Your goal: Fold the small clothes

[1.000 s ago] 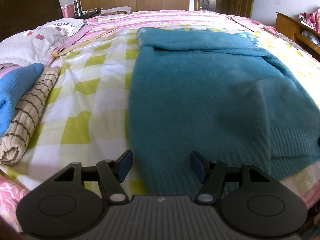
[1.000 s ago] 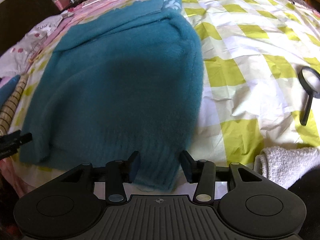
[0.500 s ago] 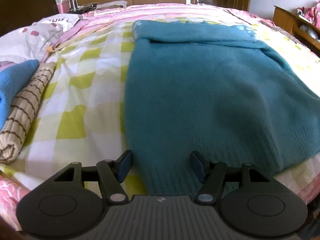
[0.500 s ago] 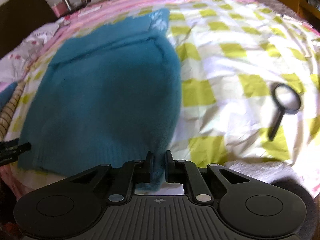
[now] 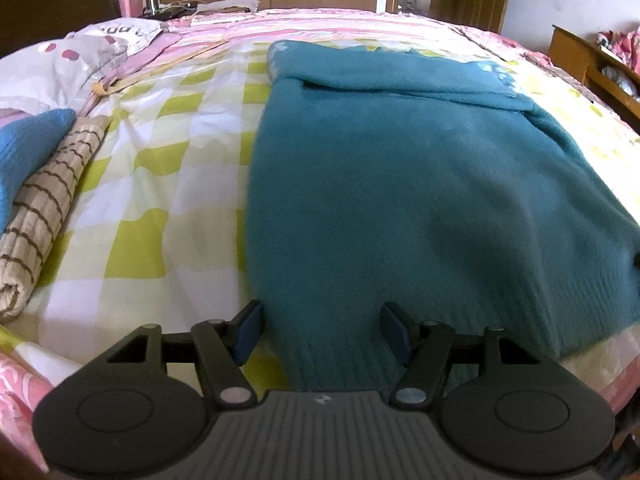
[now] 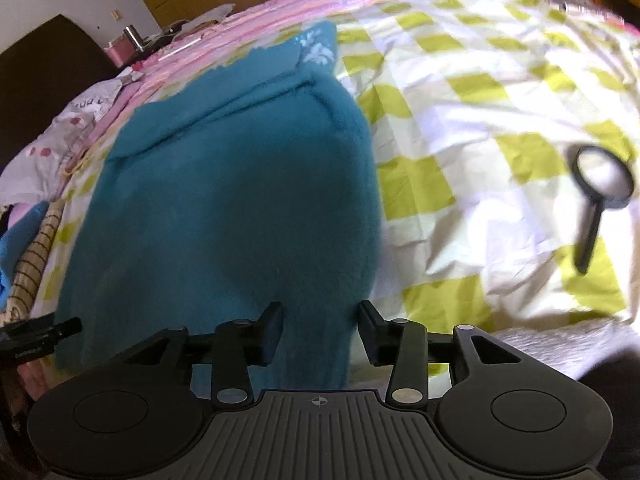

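Observation:
A teal knit sweater (image 5: 400, 184) lies flat on the yellow-and-white checked bedspread (image 5: 168, 184), its sleeves folded across the far end. My left gripper (image 5: 322, 330) is open, its jaws either side of the near left corner of the ribbed hem. In the right wrist view the sweater (image 6: 224, 208) fills the left half. My right gripper (image 6: 320, 330) is open around the hem's near right corner. The left gripper's tip (image 6: 40, 334) shows at the left edge.
A rolled striped beige cloth (image 5: 44, 220) and a blue garment (image 5: 24, 140) lie at the left. A black magnifying glass (image 6: 596, 204) and a white towel (image 6: 560, 344) lie to the right. Pillows (image 5: 60, 56) sit far left, a wooden shelf (image 5: 592, 60) far right.
My right gripper shut on the hem's right corner half a second ago and now is open again. My left gripper stayed open and moved a little closer over the hem.

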`<action>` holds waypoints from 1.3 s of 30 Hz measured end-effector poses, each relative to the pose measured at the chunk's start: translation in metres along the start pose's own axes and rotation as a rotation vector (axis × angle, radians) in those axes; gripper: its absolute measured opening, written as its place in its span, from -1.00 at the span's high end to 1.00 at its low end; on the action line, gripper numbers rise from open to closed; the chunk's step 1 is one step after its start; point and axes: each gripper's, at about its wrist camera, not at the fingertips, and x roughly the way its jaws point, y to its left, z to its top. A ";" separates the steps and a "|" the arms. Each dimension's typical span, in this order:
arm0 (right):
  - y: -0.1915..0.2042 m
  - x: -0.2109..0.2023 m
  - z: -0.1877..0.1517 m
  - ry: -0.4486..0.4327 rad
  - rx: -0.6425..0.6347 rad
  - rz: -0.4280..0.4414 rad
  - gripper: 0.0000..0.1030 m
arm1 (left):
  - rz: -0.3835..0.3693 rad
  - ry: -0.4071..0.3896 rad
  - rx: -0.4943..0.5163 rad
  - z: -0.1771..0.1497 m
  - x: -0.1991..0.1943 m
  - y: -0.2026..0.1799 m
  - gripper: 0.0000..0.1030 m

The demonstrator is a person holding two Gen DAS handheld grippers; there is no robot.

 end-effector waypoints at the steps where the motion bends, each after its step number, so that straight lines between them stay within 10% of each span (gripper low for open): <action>1: 0.000 0.002 -0.001 0.003 0.001 0.001 0.18 | -0.004 -0.001 -0.010 0.001 0.001 0.001 -0.34; 21: -0.005 0.007 -0.014 -0.003 0.014 0.076 0.17 | -0.008 -0.003 -0.046 0.002 0.006 0.005 -0.26; 29: -0.008 0.010 -0.013 -0.005 0.065 0.159 0.53 | -0.038 -0.022 -0.080 0.006 -0.002 0.010 0.52; 39: -0.009 0.018 -0.013 0.001 0.098 0.203 0.54 | -0.025 0.004 -0.072 0.009 0.007 0.008 0.36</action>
